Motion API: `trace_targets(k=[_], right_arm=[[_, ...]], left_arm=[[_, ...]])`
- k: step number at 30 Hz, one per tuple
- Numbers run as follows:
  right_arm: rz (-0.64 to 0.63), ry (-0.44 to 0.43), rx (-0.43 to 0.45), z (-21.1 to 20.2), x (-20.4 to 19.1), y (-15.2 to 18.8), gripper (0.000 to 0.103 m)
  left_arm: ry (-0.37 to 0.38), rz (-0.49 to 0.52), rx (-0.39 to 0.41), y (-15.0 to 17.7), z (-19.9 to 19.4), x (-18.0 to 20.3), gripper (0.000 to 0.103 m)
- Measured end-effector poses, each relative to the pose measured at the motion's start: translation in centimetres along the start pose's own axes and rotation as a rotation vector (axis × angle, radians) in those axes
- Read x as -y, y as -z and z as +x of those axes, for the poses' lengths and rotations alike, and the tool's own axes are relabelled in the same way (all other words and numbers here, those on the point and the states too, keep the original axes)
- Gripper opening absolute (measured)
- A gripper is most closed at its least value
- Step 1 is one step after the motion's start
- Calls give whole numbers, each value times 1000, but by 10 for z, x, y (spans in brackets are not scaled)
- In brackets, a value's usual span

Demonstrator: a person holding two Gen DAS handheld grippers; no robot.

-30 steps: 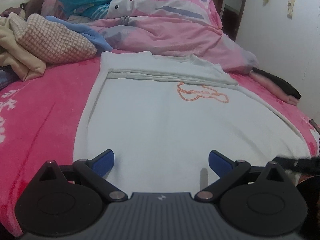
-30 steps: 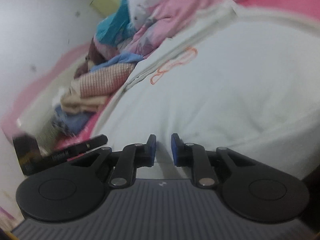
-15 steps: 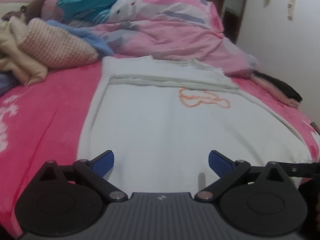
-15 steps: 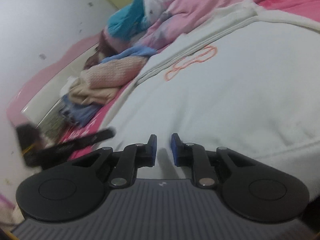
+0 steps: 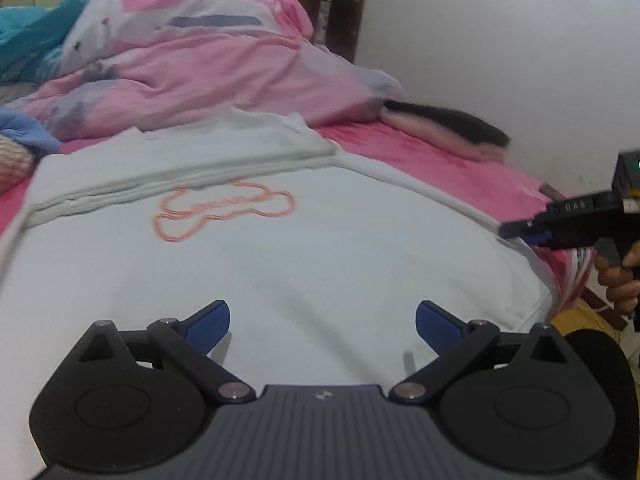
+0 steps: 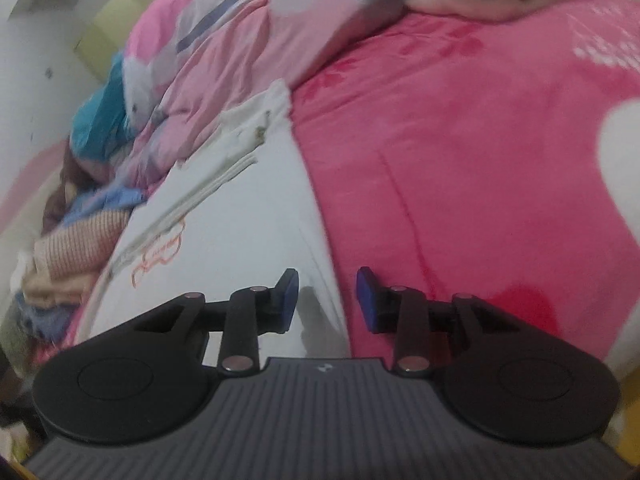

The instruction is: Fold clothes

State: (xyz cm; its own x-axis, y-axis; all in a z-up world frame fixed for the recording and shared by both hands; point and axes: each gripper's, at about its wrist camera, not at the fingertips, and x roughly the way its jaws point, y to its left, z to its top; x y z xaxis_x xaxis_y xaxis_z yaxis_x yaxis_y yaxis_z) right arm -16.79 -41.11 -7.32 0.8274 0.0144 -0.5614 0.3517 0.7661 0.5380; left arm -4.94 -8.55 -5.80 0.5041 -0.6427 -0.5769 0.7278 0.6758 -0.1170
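We see the white shirt [image 5: 280, 248] spread flat on the pink bed [image 6: 480, 160] just ahead of our left claw [image 5: 322, 322], fingers wide apart. It looks soft, light and limp. Our right claw [image 6: 327, 300], parted, straddles its side hem, a fair place to pinch.
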Motion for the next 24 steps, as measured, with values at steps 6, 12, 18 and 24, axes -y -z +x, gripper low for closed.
trace_targets(k=[6,12,18,24], right_arm=[[-137,7,-53,4,-23,8,8],[-382,192,23,-6,-66,18,4],[-455,294,31,-2,-72,24,3],[-426,346,55,-1,-55,24,5]], left_arm=[[-2,14,-18,5,13,11,100],[-7,16,-19,4,13,10,100],[-12,21,-19,5,14,9,100],[-17,27,-16,6,13,9,100]])
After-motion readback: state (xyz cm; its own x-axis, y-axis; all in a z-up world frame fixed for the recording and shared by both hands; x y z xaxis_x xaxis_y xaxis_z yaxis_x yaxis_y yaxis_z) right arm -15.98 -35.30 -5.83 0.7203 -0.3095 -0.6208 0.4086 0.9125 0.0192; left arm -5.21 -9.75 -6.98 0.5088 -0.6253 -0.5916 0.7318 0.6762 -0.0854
